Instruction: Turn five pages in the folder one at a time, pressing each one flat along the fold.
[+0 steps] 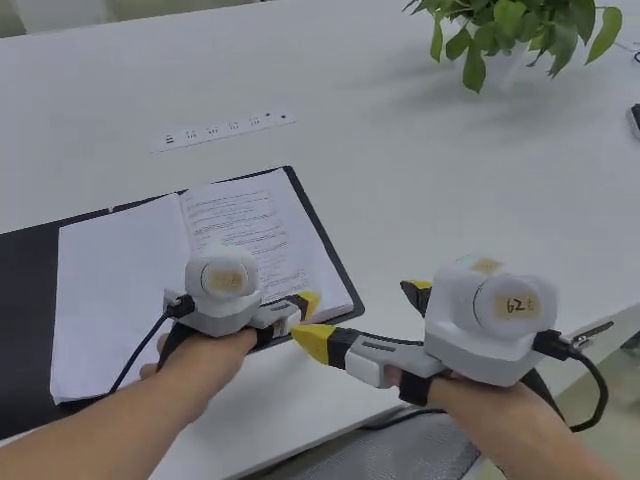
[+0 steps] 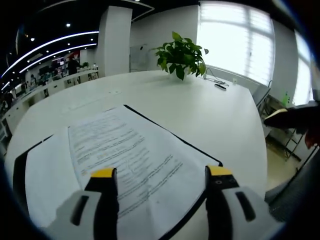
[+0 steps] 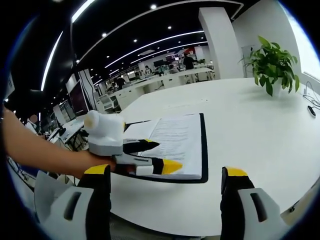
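The open folder [image 1: 335, 262] lies on the white table with a black cover, a blank sheet [image 1: 110, 290] on its left and a printed page [image 1: 250, 225] on its right. My left gripper [image 1: 288, 310] stands open over the printed page's near right corner, nothing between its jaws. In the left gripper view its fingertips [image 2: 103, 173] straddle the printed page [image 2: 130, 145]. My right gripper [image 1: 363, 314] is open too, just right of the folder's corner above bare table, pointing left toward the left gripper [image 3: 159, 156]. The right gripper view has the folder [image 3: 182, 135] lying beyond it.
A potted green plant [image 1: 510, 35] stands at the far right of the table. A strip of sockets [image 1: 225, 128] is set in the table beyond the folder. The table's front edge [image 1: 330, 440] runs just below my hands. A small dark object [image 1: 635, 118] lies at the right edge.
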`<state>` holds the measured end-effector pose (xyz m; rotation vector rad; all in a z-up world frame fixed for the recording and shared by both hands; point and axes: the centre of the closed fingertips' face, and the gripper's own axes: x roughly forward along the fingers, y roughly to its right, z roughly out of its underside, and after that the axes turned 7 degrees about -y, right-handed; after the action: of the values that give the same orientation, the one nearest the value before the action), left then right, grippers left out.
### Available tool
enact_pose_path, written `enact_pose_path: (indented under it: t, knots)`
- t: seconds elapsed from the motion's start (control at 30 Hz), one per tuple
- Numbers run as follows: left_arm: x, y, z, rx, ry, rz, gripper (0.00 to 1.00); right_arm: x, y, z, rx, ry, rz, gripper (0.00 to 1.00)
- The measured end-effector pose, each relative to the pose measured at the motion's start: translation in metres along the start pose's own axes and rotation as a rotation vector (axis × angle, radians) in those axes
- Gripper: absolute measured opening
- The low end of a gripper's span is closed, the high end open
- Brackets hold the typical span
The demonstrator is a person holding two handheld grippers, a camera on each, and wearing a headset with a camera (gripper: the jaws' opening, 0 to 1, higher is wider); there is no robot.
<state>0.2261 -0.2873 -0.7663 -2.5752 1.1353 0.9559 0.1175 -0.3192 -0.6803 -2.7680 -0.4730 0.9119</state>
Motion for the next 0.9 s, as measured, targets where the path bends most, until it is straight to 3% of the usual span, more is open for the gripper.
enact_pose_path:
  t: [0.17,0.27,0.3,0.4,0.53,0.73,0.83,0.9]
  knots:
    - [0.009,0.009,-0.001,-0.002,0.021,0.001,0.67,-0.001,0.003,0.001,0.015,0.004,0.006,0.91]
    - [0.014,0.005,0.011,-0.004,-0.016,-0.031,0.65,-0.001,0.004,0.002,0.022,0.003,0.008,0.91]
    - [0.013,0.004,0.007,0.029,0.010,-0.046,0.64,-0.001,0.005,0.002,0.024,0.004,0.008,0.91]
    - [0.013,0.005,0.008,0.012,0.014,-0.062,0.64,-0.002,0.004,0.004,0.026,0.000,0.009,0.91]
    - [0.014,0.003,0.010,0.032,0.020,-0.079,0.63,-0.001,0.005,0.007,0.028,-0.006,0.011,0.90]
    - [0.012,0.001,0.011,0.036,0.057,-0.079,0.61,0.001,0.005,0.008,0.021,-0.014,0.011,0.90]
    - [0.010,-0.003,0.011,0.029,0.075,-0.081,0.57,0.001,0.005,0.008,0.022,-0.013,0.010,0.90]
    - [0.009,-0.010,0.009,0.020,0.086,-0.100,0.45,0.001,0.006,0.008,0.022,-0.013,0.011,0.90]
